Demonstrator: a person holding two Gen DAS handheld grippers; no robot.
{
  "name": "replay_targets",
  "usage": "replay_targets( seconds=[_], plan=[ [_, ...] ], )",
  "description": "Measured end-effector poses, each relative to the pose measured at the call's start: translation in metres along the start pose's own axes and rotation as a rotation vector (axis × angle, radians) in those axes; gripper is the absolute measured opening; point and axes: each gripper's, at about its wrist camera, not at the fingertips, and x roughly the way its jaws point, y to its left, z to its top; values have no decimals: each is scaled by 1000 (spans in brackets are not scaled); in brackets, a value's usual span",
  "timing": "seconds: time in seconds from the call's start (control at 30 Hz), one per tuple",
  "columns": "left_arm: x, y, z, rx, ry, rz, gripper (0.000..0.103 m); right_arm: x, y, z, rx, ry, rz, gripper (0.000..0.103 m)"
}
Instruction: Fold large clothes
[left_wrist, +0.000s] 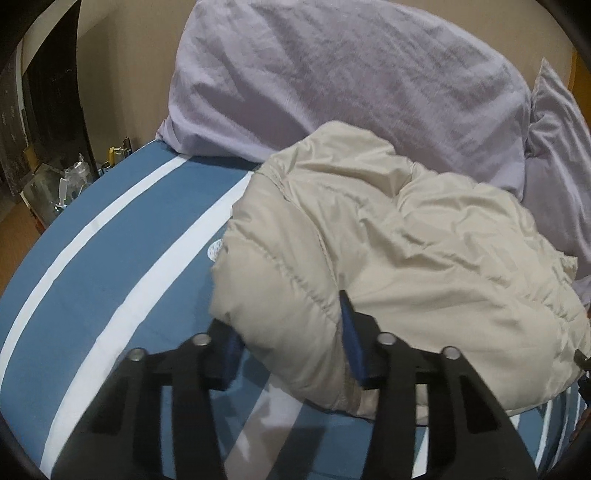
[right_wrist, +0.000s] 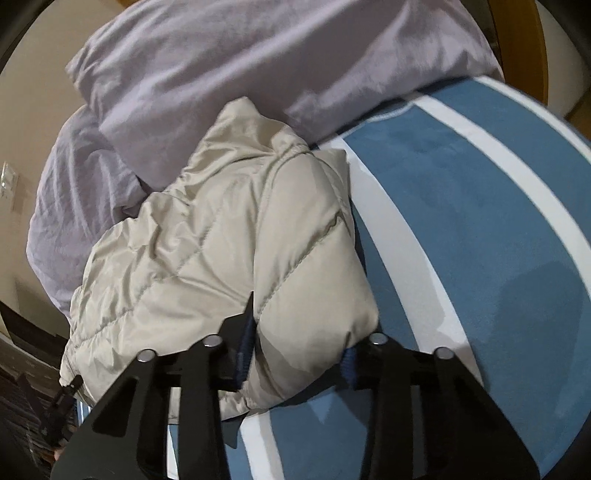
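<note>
Clearly, a puffy beige quilted jacket lies bunched on a bed covered by a blue sheet with broad white stripes, filling the centre and right of the left wrist view and the centre and left of the right wrist view. Its far end rests against a large pale lilac pillow across the top of both frames, with a second lilac pillow just beside it at the right edge of the left view. At the bottom centre of the left view, the left tool is clamped on the jacket's near corner, a bulge of padding squeezed between its blue-padded fingers. At the bottom centre of the right view, the right tool likewise pinches the jacket's other near corner, fabric swelling between its pads. A black drawcord toggle hangs from the hem at the lower left of that frame.
</note>
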Motion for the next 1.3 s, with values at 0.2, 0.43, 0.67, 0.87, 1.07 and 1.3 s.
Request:
replay_targets(
  seconds=[0.2, 0.43, 0.67, 0.87, 1.07, 1.3],
  plan=[
    [-21, 19, -7, -9, -5, -38, 38, -20, 11, -14, -60, 0, 19, 32],
    [-60, 62, -37, -5, 3, -52, 38, -46, 19, -55, -127, 38, 63, 32],
    [-93, 93, -64, -6, 3, -52, 39, -69, 22, -92, -187, 62, 87, 32],
    [-101, 100, -76, -19, 8, -45, 41, -78, 23, -103, -210, 58, 72, 34],
    [-103, 106, -80, -43, 3, -17, 59, -89, 24, -98, -197, 44, 6, 53],
    [-104, 116, -80, -86, -18, -26, 85, -111, 44, -85, -273, -91, -106, 69]
  ],
)
